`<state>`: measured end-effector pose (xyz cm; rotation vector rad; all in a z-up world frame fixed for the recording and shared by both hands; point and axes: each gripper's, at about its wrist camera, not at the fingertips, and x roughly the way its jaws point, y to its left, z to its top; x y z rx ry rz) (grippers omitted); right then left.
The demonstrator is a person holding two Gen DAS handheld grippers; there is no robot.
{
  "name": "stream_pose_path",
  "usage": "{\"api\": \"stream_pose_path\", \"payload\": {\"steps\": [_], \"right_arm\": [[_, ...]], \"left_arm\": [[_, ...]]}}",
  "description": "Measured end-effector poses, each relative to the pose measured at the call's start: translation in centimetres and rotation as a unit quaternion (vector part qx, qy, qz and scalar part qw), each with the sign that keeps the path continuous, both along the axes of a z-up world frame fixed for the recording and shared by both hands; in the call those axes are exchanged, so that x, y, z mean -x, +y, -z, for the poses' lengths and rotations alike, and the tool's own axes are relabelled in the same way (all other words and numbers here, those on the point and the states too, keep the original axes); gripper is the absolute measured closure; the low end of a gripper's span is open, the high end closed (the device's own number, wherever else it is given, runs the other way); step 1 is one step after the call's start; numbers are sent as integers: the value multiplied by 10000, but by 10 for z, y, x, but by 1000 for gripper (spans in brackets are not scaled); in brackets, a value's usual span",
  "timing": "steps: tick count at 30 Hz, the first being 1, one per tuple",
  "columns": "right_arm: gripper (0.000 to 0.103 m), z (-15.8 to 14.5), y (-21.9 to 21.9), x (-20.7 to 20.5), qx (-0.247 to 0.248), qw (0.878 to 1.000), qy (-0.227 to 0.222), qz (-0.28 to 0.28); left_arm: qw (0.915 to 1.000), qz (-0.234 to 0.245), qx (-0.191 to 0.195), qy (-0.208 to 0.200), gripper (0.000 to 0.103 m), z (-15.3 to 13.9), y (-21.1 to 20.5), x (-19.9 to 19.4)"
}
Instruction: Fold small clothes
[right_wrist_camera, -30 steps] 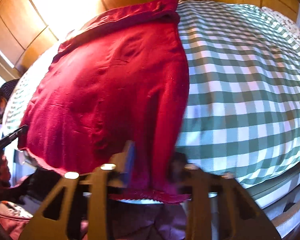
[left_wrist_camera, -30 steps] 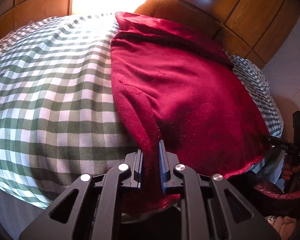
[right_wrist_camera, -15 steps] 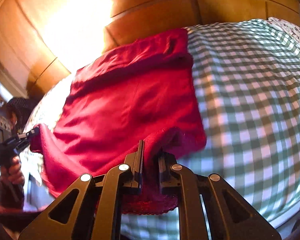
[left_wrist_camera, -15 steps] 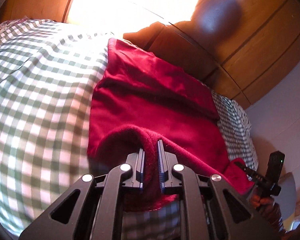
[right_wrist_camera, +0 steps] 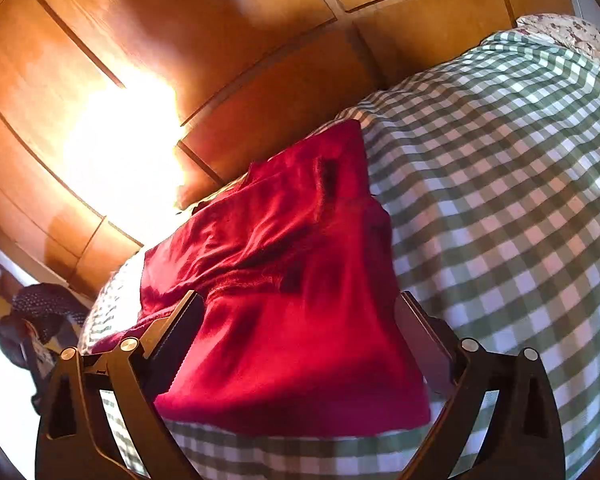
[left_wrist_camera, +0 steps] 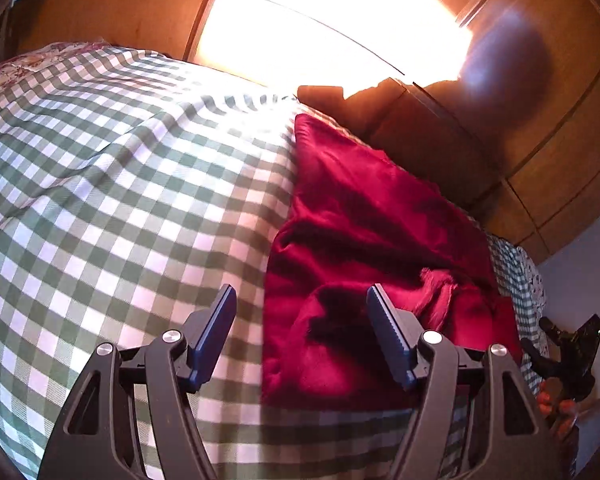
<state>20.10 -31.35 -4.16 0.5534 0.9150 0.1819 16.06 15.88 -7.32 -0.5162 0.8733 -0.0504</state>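
Observation:
A dark red garment (left_wrist_camera: 364,248) lies folded over on itself on a green-and-white checked bedcover (left_wrist_camera: 108,184). In the left wrist view my left gripper (left_wrist_camera: 300,332) hangs over the garment's near left edge. Its jaws are opening, and the cloth lies below them, untouched by the pads. In the right wrist view the same red garment (right_wrist_camera: 292,320) fills the gap under my right gripper (right_wrist_camera: 296,340). Those jaws are opening wide too, and the fold rests on the checked bedcover (right_wrist_camera: 500,200) free of the pads. The right gripper (left_wrist_camera: 568,344) also shows at the far right of the left view.
Wooden panelled wardrobe doors (right_wrist_camera: 260,60) stand behind the bed, with bright glare on them. A floral pillow (right_wrist_camera: 572,36) lies at the far end of the bed. A person's hand (left_wrist_camera: 552,404) holds the other tool at the bed's right edge.
Both grippers carried the garment's near edge forward over the rest of it, then let it go. Their jaws went from shut on the cloth to wide apart.

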Motion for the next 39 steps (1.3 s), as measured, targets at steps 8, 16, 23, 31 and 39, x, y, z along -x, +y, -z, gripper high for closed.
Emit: {"api": "stream_pose_path", "payload": {"steps": [8,16,23,31,39], "right_arm": [[5,36,-4,38,670,9971,341,-150],[38,53,41,9,1577,9857,83,-585],[80,47,48,12,1508,9852,160,-795],[83,32,53,32,1574,9817,185,-1054],[83,30,47,82,1515,9795,428,-1259]], "left_arm": [[9990,428,-151,36,34,31,-15,24],[9975,432,-485,263,76,44,-35,-7],[9968,545,-528,243,88,36,-32,10],[9965,583,-551,226,92,32,-32,38],[9950,801,-507,320,92,24,-35,93]]}}
